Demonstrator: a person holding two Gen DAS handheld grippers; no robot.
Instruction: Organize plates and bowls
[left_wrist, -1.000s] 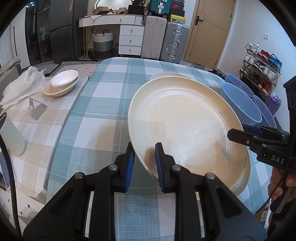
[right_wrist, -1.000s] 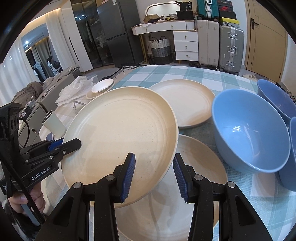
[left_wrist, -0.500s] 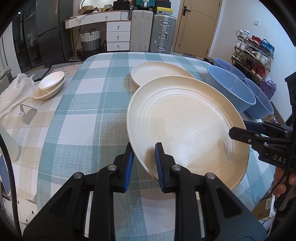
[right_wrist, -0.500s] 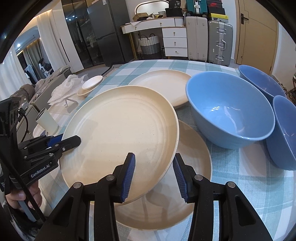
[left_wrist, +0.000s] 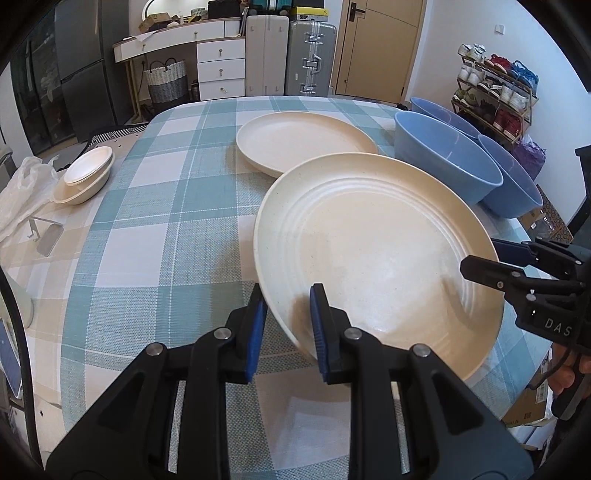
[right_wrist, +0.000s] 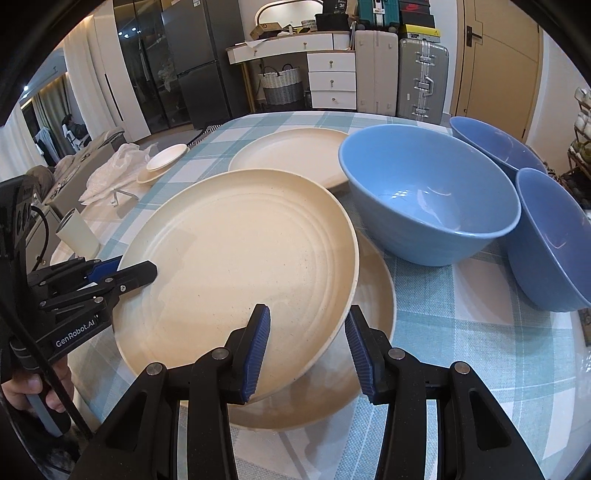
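Both grippers (left_wrist: 286, 317) (right_wrist: 306, 343) clamp tilted cream plate (left_wrist: 369, 243), left edge raised.

A large cream round plate with ringed grooves (right_wrist: 236, 266) is tilted between both tongs, above a second cream plate (right_wrist: 373, 295), perhaps touching it. Beyond the tongs lie a third cream plate (left_wrist: 303, 142) and three blue bowls (right_wrist: 428, 199).
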